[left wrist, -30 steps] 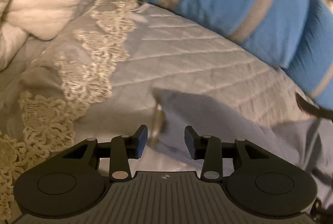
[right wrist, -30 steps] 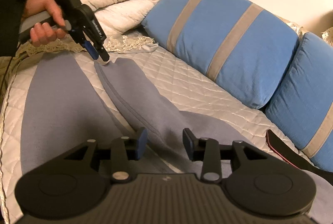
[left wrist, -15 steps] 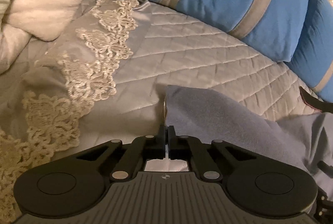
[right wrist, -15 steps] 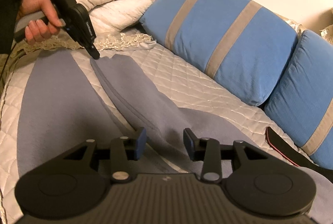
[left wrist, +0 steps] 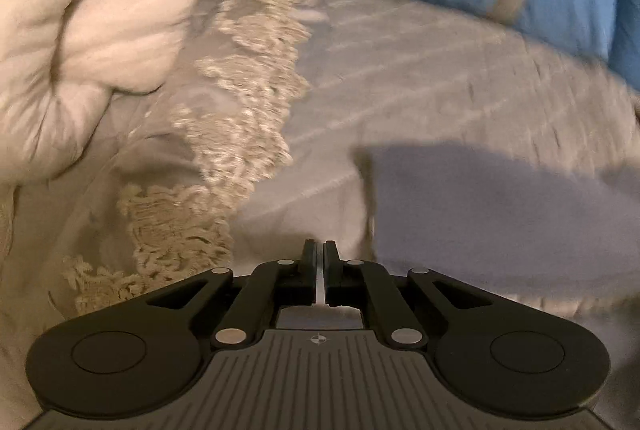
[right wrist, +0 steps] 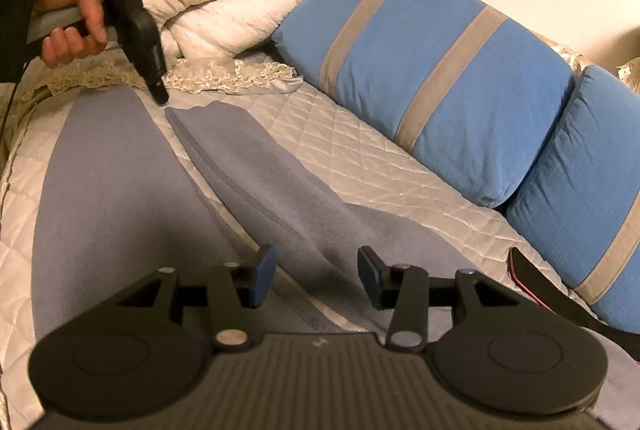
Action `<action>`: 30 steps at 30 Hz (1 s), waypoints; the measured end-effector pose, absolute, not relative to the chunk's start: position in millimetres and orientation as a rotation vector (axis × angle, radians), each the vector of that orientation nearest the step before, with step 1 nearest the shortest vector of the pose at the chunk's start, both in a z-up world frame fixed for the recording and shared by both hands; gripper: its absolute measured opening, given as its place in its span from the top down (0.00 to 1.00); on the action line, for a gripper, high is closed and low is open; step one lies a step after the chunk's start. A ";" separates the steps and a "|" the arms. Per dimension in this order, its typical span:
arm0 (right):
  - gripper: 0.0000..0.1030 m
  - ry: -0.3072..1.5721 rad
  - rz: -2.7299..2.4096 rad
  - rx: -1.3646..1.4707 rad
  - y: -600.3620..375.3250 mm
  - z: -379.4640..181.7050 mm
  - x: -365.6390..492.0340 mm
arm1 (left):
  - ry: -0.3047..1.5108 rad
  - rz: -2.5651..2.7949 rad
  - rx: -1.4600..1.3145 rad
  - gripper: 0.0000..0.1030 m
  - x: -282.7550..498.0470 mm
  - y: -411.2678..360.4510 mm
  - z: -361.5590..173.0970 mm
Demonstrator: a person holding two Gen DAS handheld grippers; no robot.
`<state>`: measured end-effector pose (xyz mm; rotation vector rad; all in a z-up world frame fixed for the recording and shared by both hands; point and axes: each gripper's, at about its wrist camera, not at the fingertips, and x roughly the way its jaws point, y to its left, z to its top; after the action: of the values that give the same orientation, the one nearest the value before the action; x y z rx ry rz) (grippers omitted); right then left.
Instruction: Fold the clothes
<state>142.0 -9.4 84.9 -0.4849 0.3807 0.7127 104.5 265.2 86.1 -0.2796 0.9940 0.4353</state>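
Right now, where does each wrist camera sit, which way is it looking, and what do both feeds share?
Left wrist: rides the left claw, angled down at the lace trim and a trouser leg end; own claw only, jaws nearly together, opening.
Right wrist: rides the right claw, looking along the grey trousers toward the bedding; jaws opening, nothing between; the hand holding the left claw shows.
Shared: trousers, blue cushion, quilted cover, white duvet.
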 end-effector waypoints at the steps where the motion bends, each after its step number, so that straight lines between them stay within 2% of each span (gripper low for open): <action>1: 0.40 0.379 0.713 -0.483 -9.1 85.2 142.1 | 0.949 0.431 -0.365 0.86 101.0 275.8 88.5; 3: 0.39 0.378 0.714 -0.482 -8.6 85.1 142.0 | 0.871 0.402 -0.534 0.52 98.9 294.5 87.5; 4: 0.39 0.379 0.716 -0.481 -8.5 84.9 142.1 | 0.842 0.385 -0.601 0.49 99.8 301.3 85.4; 17: 0.36 0.377 0.710 -0.478 -10.2 86.9 143.3 | 0.819 0.297 -0.639 0.51 146.0 296.2 58.2; 19: 0.36 0.376 0.709 -0.478 -11.0 87.4 143.8 | 0.844 0.297 -0.629 0.60 149.3 294.3 57.7; 20: 0.36 0.376 0.709 -0.476 -11.7 87.5 144.6 | 0.857 0.297 -0.625 0.80 151.0 293.3 57.4; 21: 0.36 0.377 0.707 -0.473 -12.5 87.6 145.0 | 0.869 0.297 -0.620 0.93 152.7 292.4 57.1; 23: 0.36 0.381 0.707 -0.469 -13.8 87.4 145.8 | 0.888 0.298 -0.602 0.97 155.3 290.0 57.4; 30: 0.35 0.383 0.708 -0.467 -15.2 86.8 145.2 | 0.813 0.364 -0.440 0.97 157.0 280.2 79.2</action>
<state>145.2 -15.2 86.8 -0.4670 0.3834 0.7078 157.0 280.2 79.2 -0.4398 0.8128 0.3637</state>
